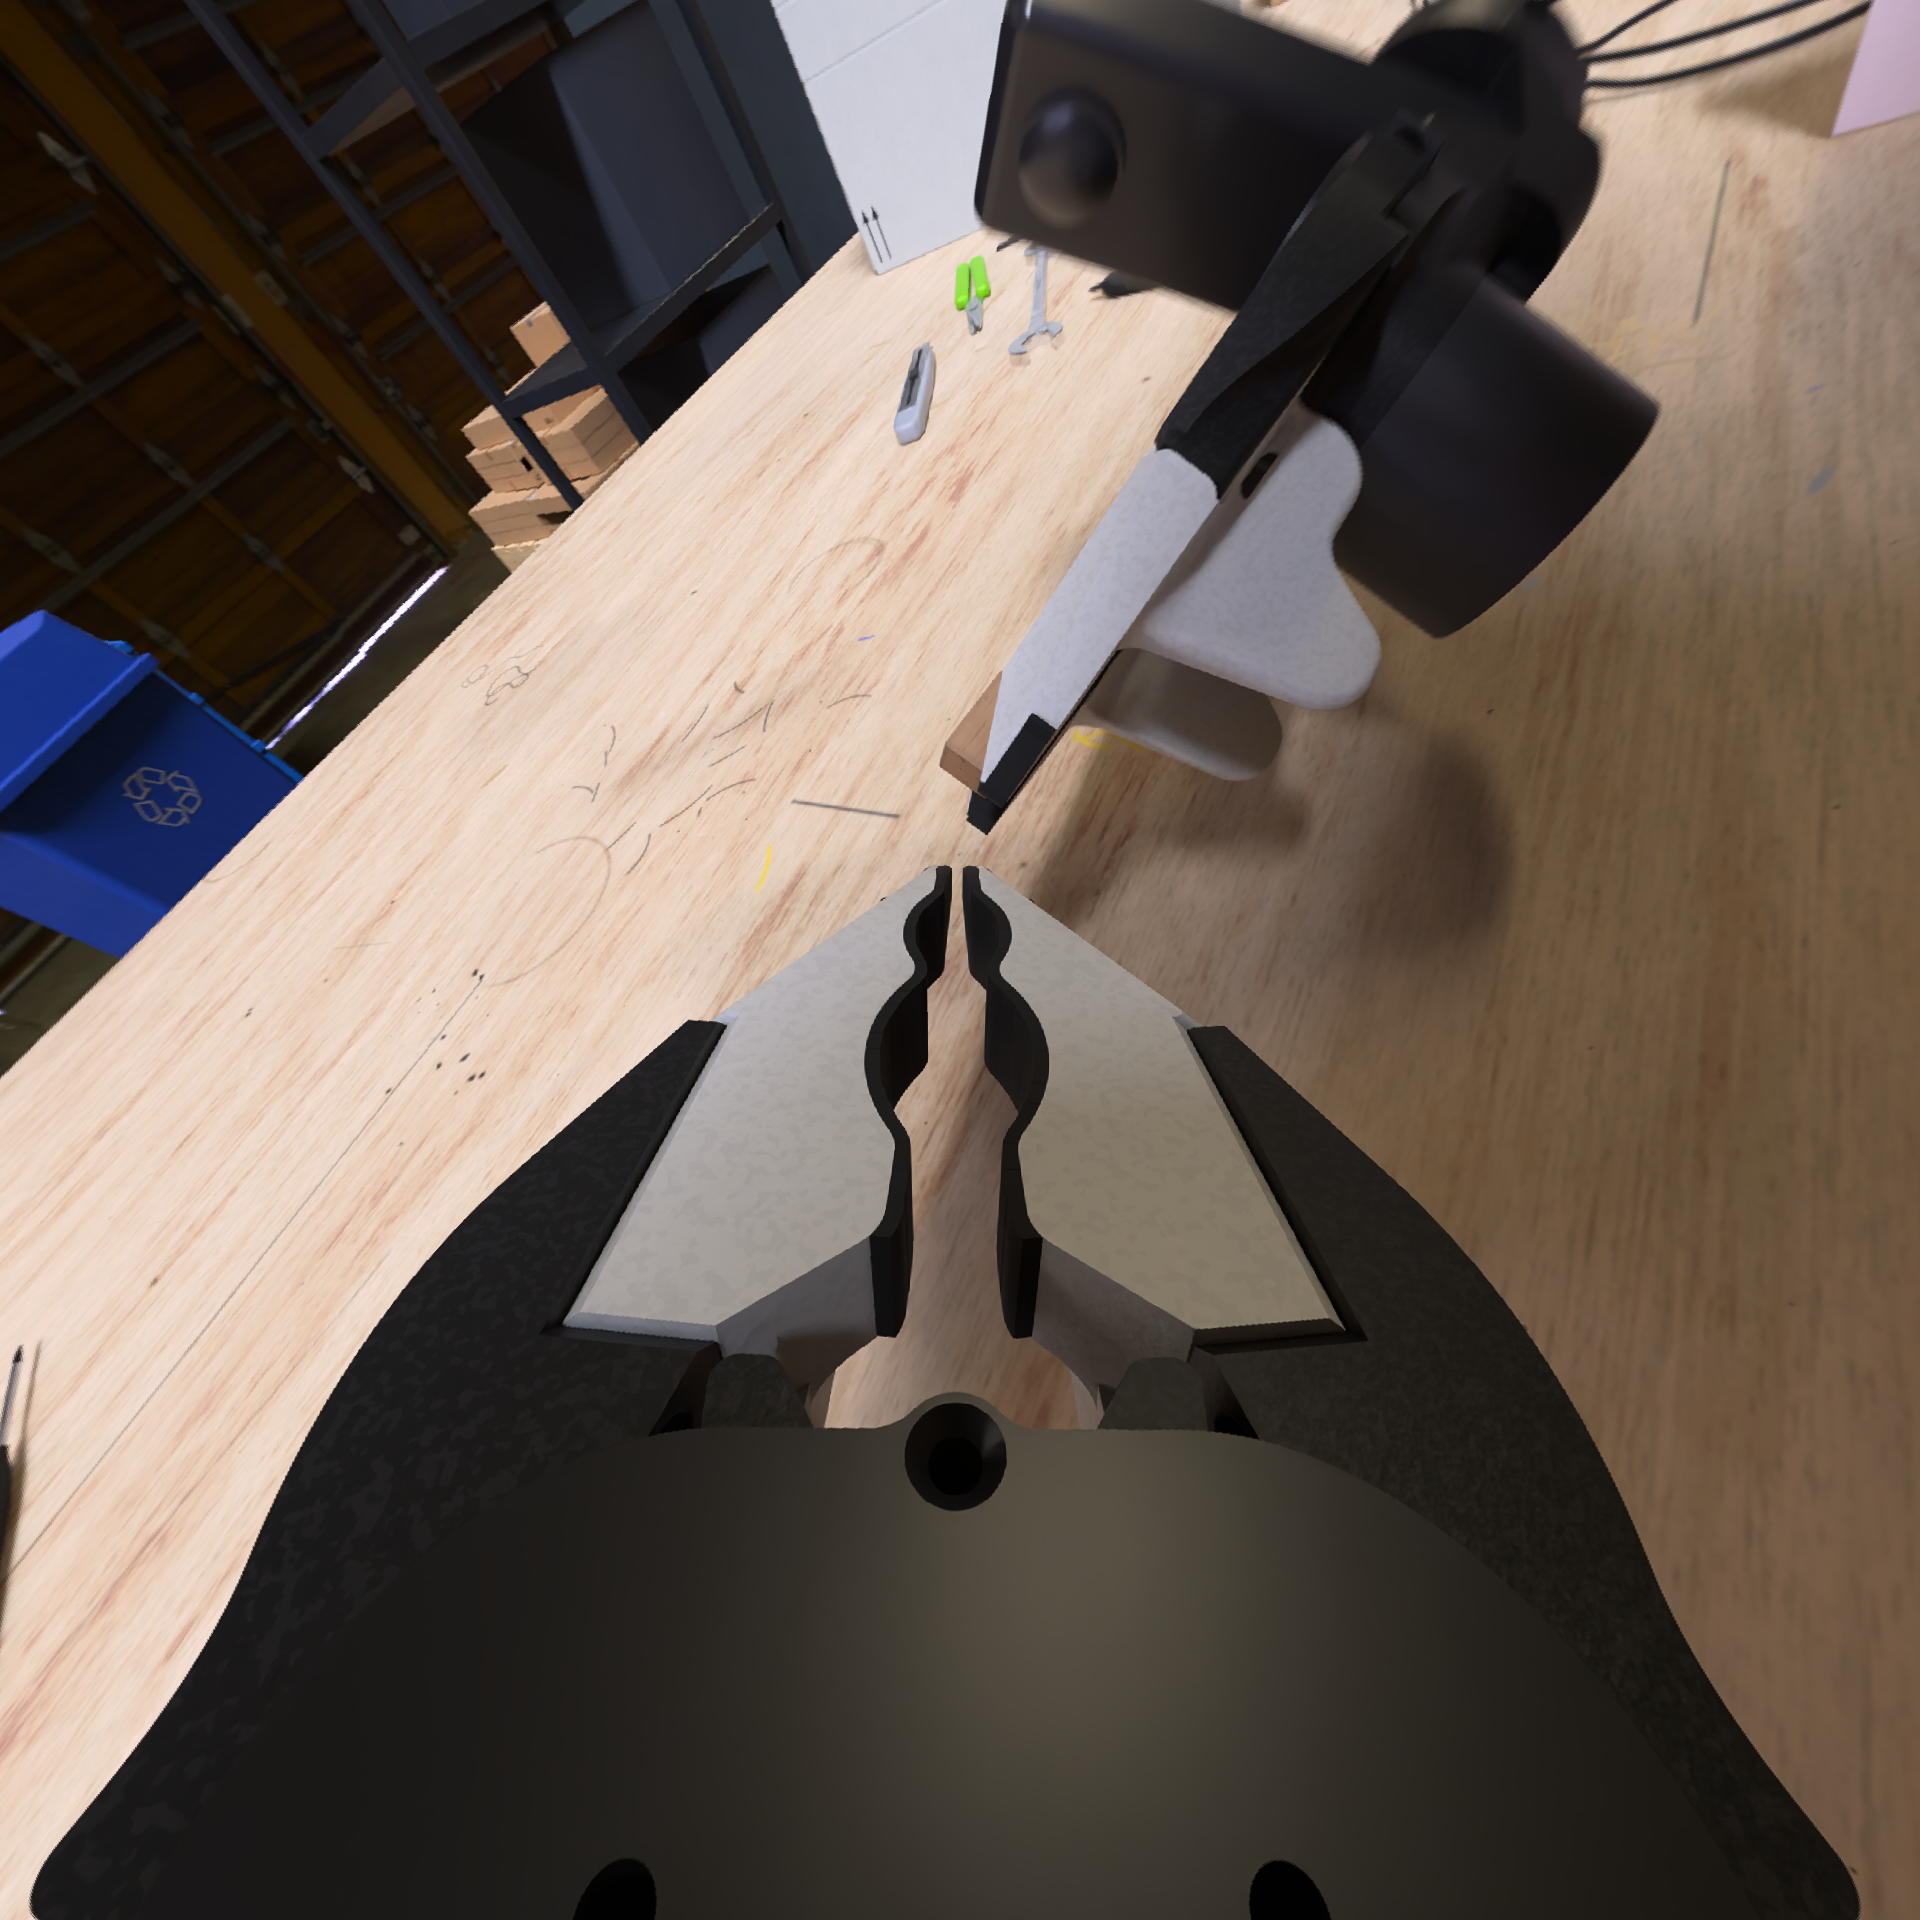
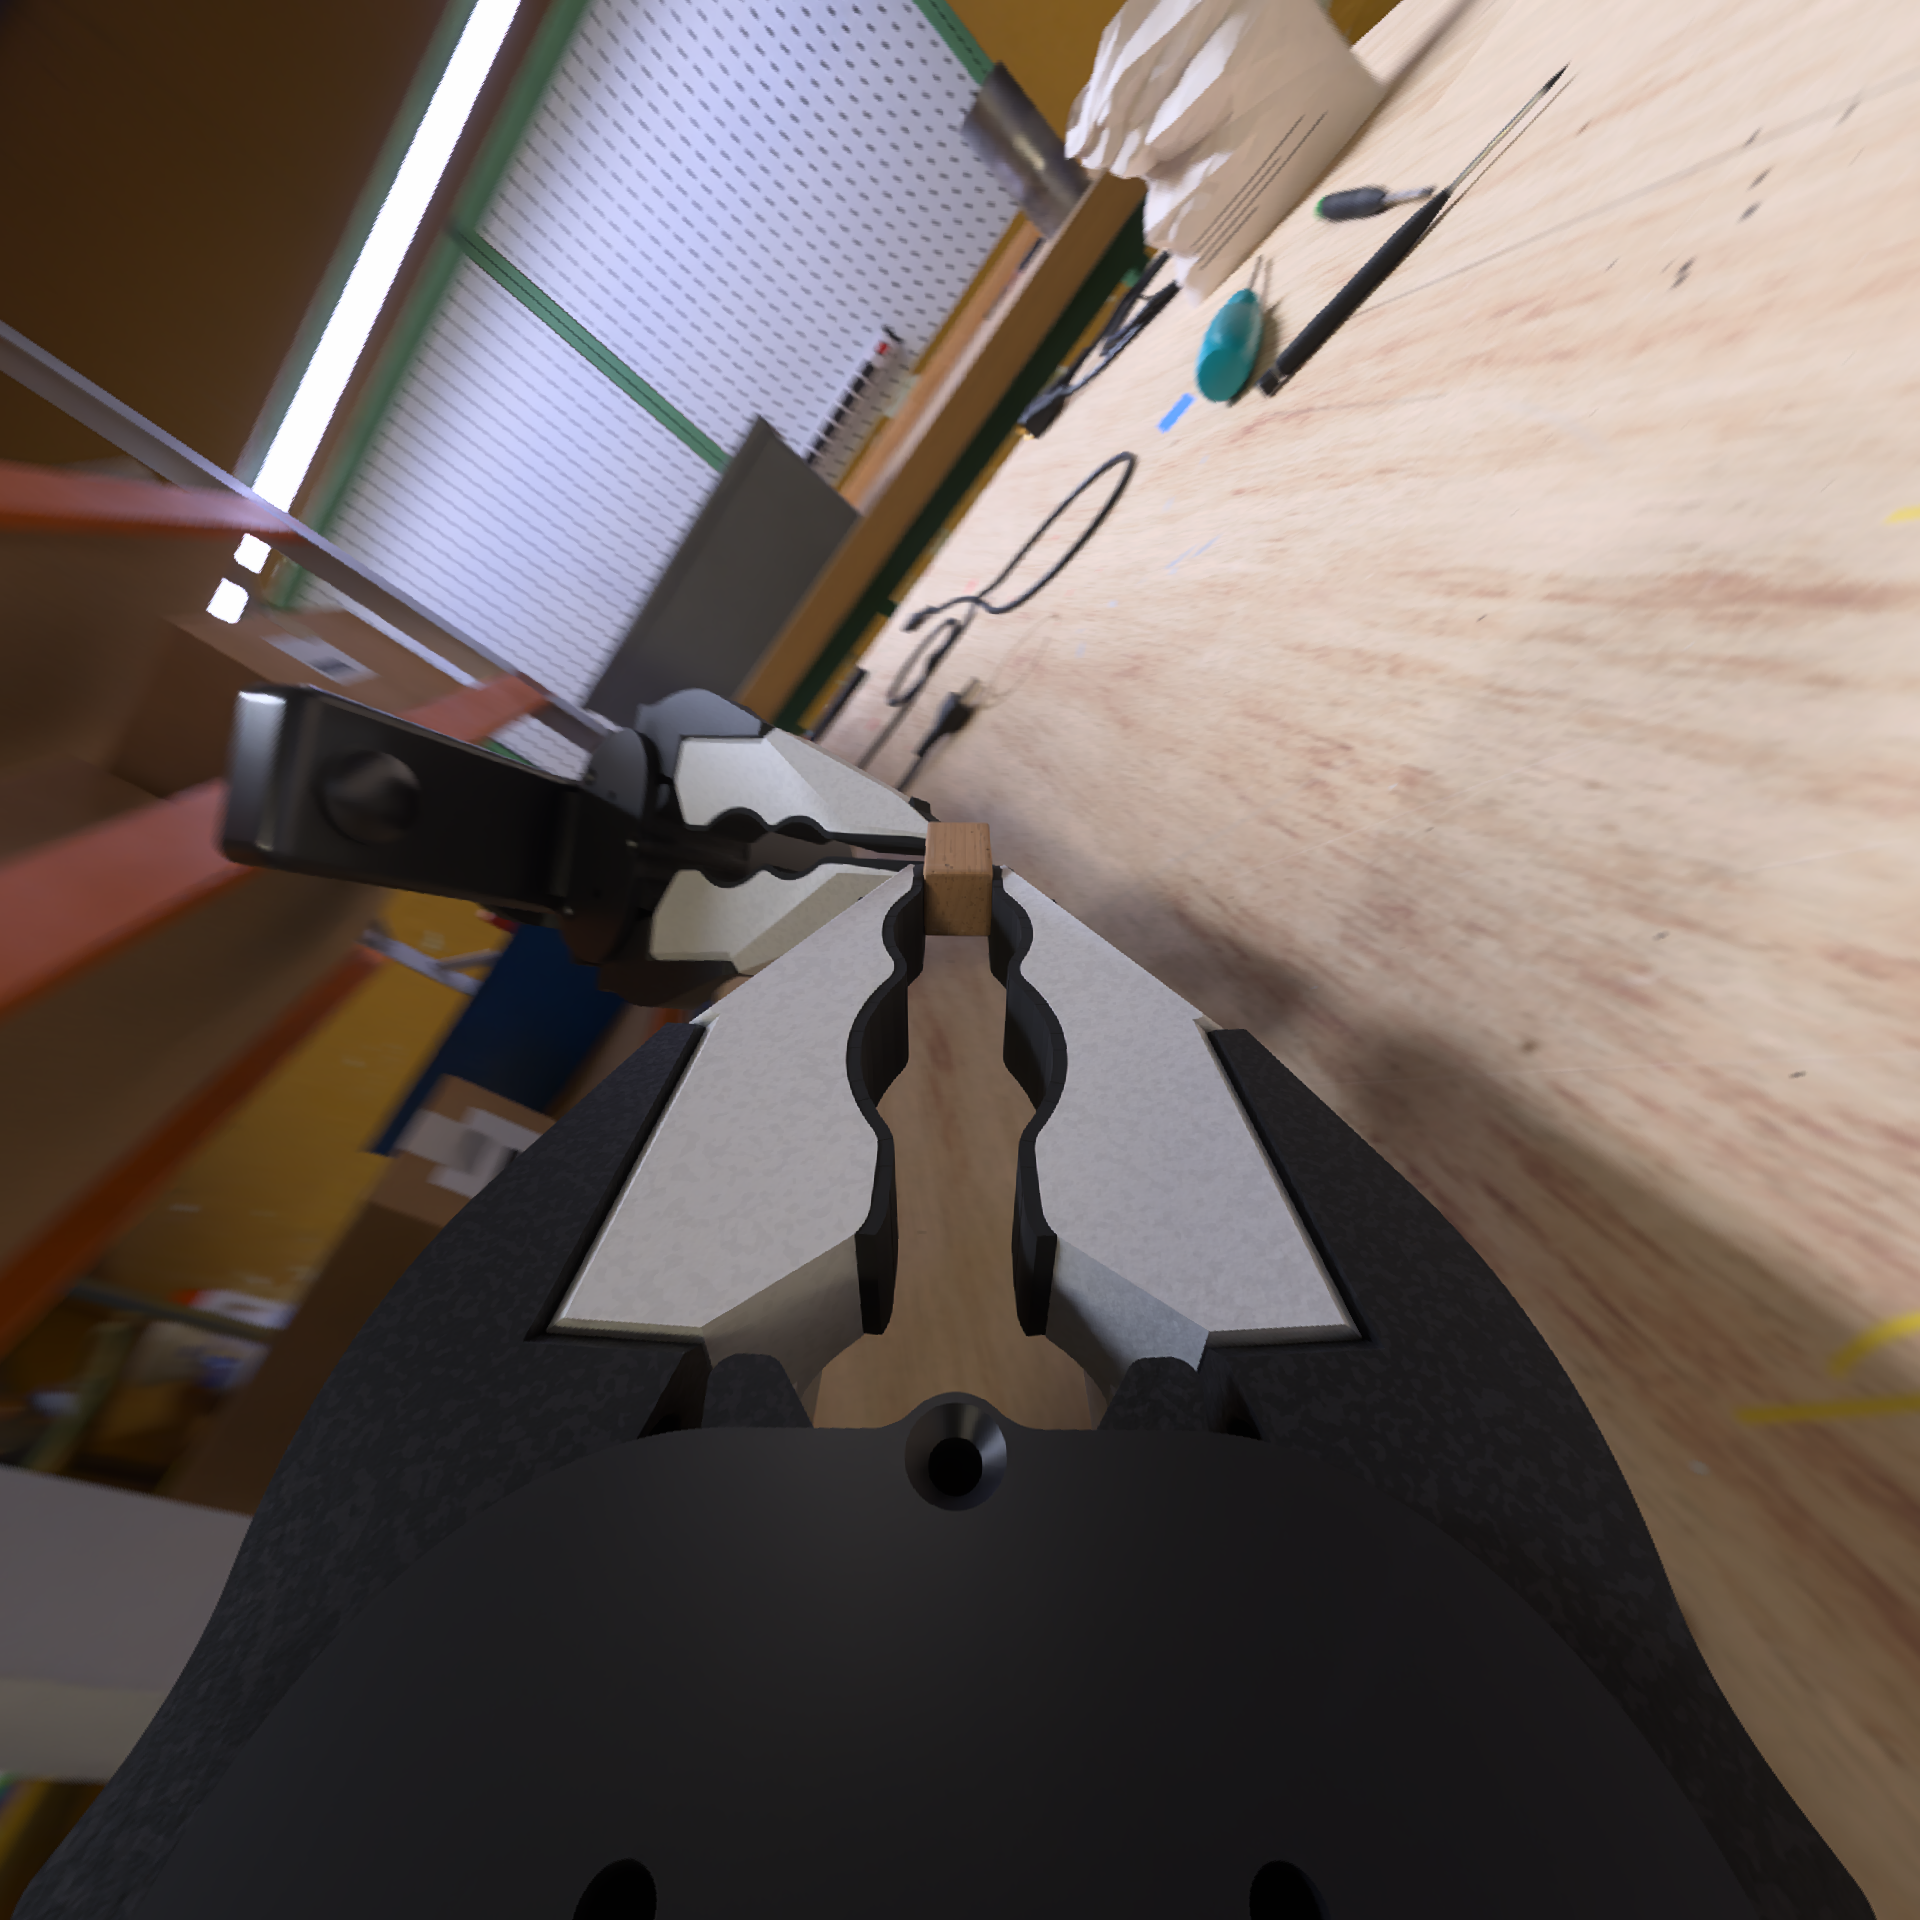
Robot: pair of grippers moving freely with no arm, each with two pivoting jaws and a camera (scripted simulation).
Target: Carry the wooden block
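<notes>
A small wooden block sits clamped between the tips of my right gripper, held above the workbench. In the left wrist view the block peeks out behind the right gripper, which hangs over the bench top. My left gripper is shut and empty, its tips a short way from the block. In the right wrist view the left gripper comes in from the left with its tips right beside the block.
A grey utility knife, green-handled pliers and a wrench lie far off on the bench. A blue recycling bin stands beside it. A black cable, a teal object and a black pen lie further along.
</notes>
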